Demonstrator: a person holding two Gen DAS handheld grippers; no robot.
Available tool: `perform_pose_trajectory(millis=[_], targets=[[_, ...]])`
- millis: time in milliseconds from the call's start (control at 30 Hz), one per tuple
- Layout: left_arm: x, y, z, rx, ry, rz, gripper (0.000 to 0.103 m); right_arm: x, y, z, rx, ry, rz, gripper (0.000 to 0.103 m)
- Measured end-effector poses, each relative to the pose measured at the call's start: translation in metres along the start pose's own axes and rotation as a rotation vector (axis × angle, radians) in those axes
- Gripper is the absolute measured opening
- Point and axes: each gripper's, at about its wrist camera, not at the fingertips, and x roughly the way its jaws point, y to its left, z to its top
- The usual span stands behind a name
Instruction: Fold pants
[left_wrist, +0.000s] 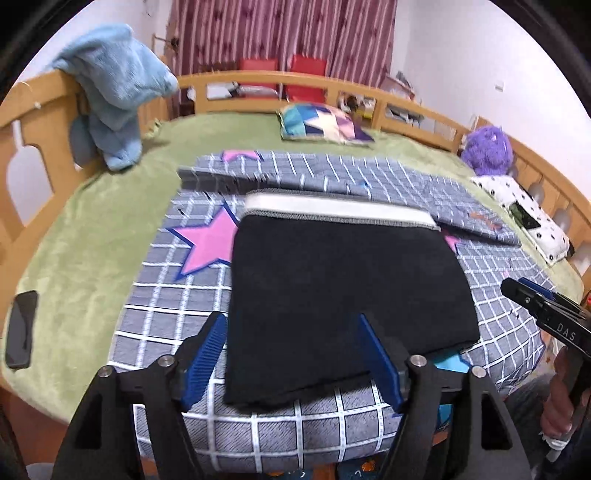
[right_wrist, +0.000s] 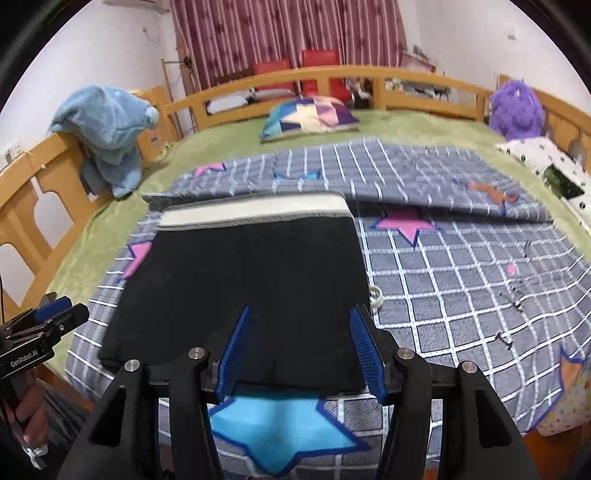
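Observation:
The black pants lie folded into a flat rectangle on the grey checked quilt, with the white waistband at the far edge. My left gripper is open just above the near left edge of the pants, holding nothing. My right gripper is open over the near right edge of the pants, holding nothing. A white drawstring loop pokes out at the right side. Each gripper shows at the edge of the other's view: the right gripper and the left gripper.
The quilt covers a green bedspread inside a wooden bed rail. A blue towel hangs on the rail. A patchwork pillow, a purple plush, a spotted pillow and a phone lie on the bed.

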Motion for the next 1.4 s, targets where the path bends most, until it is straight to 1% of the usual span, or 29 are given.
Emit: perform_pose_trajectory(millis=[133,167,200,233,300,367,400,467,533,567,667,833,1067,1400], targets=[[-0.026,-0.004,0.004,-0.009,-0.023,0.004,0.074,-0.027,0.013,0.001,-0.025,-0.023,-0.014,0.056],[-0.034,-0.008,0.005,0.005,-0.040,0.011,0.075,-0.031,0.014,0.001,-0.031,-0.028,-0.025,0.062],[-0.038,-0.010,0.005,0.012,-0.047,0.019,0.077,-0.035,0.015,-0.001,-0.034,-0.030,-0.040,0.075],[-0.044,-0.013,0.006,0.021,-0.057,0.032,0.077,-0.039,0.016,-0.001,-0.036,-0.036,-0.054,0.080],[-0.051,-0.017,0.006,0.018,-0.068,0.030,0.078,-0.047,0.017,-0.003,-0.044,-0.054,-0.071,0.088],[-0.054,-0.018,0.003,0.017,-0.081,0.029,0.079,-0.053,0.013,-0.005,-0.031,-0.064,-0.045,0.093],[-0.055,-0.018,0.000,0.022,-0.086,0.054,0.079,-0.054,0.010,-0.006,-0.015,-0.063,-0.036,0.094],[-0.053,-0.019,-0.004,0.025,-0.082,0.074,0.079,-0.052,0.006,-0.007,0.003,-0.047,-0.046,0.094],[-0.050,-0.019,-0.005,0.016,-0.057,0.052,0.079,-0.054,0.005,-0.007,0.000,-0.034,-0.053,0.094],[-0.050,-0.020,-0.005,0.016,-0.055,0.042,0.079,-0.055,0.005,-0.007,0.001,-0.035,-0.048,0.094],[-0.053,-0.024,-0.006,0.023,-0.069,0.044,0.079,-0.055,0.000,-0.008,0.020,-0.031,-0.042,0.094],[-0.052,-0.027,-0.006,0.015,-0.061,0.029,0.079,-0.057,-0.001,-0.009,0.016,-0.034,-0.042,0.094],[-0.050,-0.033,-0.006,0.025,-0.061,0.030,0.079,-0.056,0.000,-0.011,0.004,-0.031,-0.057,0.094],[-0.051,-0.035,-0.006,0.031,-0.060,0.031,0.079,-0.057,-0.005,-0.012,0.018,-0.030,-0.056,0.094]])
